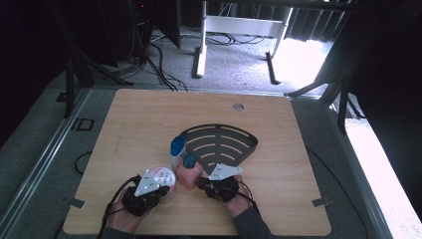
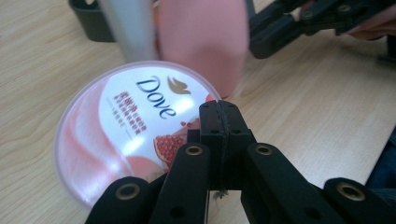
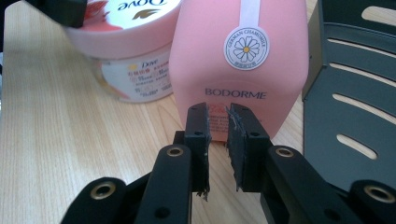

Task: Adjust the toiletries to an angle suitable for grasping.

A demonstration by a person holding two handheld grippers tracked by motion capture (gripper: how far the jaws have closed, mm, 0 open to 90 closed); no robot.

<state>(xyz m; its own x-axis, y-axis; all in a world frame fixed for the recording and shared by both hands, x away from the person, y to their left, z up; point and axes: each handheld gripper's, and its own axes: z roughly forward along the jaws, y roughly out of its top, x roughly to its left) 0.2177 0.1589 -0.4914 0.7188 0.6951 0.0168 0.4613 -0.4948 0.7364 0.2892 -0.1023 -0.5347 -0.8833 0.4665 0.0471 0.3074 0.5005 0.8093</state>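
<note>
Closing in, nothing racked yet: the black rack (image 1: 226, 142) lies bare, w/ pink bottle (image 3: 240, 56), Dove jar (image 2: 126, 126) and blue-capped tube (image 1: 177, 152) all on the table beside the rack's near-left edge. Left gripper (image 2: 219, 122): jaws pressed together, empty, over the jar lid. Right gripper (image 3: 218, 128): near-shut (slim gap), empty, just short of the bottle.

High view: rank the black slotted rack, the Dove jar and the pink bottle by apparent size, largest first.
1. Black slotted rack.
2. and 3. Dove jar and pink bottle: look alike, and the hand-held tools partly cover both, so unranked.
</note>
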